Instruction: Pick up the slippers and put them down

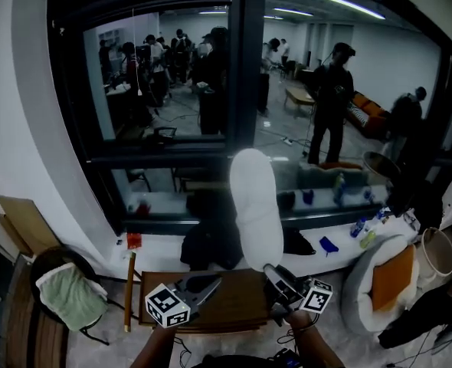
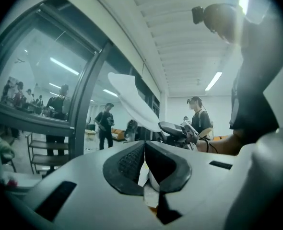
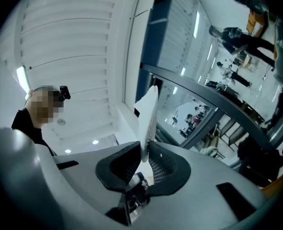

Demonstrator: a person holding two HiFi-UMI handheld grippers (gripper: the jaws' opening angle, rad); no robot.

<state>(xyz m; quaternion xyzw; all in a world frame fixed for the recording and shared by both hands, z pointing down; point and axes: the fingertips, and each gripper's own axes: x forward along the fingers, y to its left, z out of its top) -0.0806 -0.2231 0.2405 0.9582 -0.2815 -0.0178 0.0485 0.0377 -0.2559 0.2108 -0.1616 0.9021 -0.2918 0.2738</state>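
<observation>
One slipper (image 1: 257, 205) in view: white, matte, long flat oval, thin soft-looking sole. You are pinching its lower end in right gripper (image 1: 276, 276), jaws nearly closed on thin edge, so it is standing up toward 12 o'clock, clear of brown wooden surface (image 1: 237, 301). Left gripper (image 1: 203, 285), at 9 o'clock of right, is hovering with jaws together, apparently empty.

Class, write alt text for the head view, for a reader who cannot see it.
The right gripper holds a long white slipper upright before a dark-framed glass window. The left gripper, jaws together, sits alongside.
</observation>
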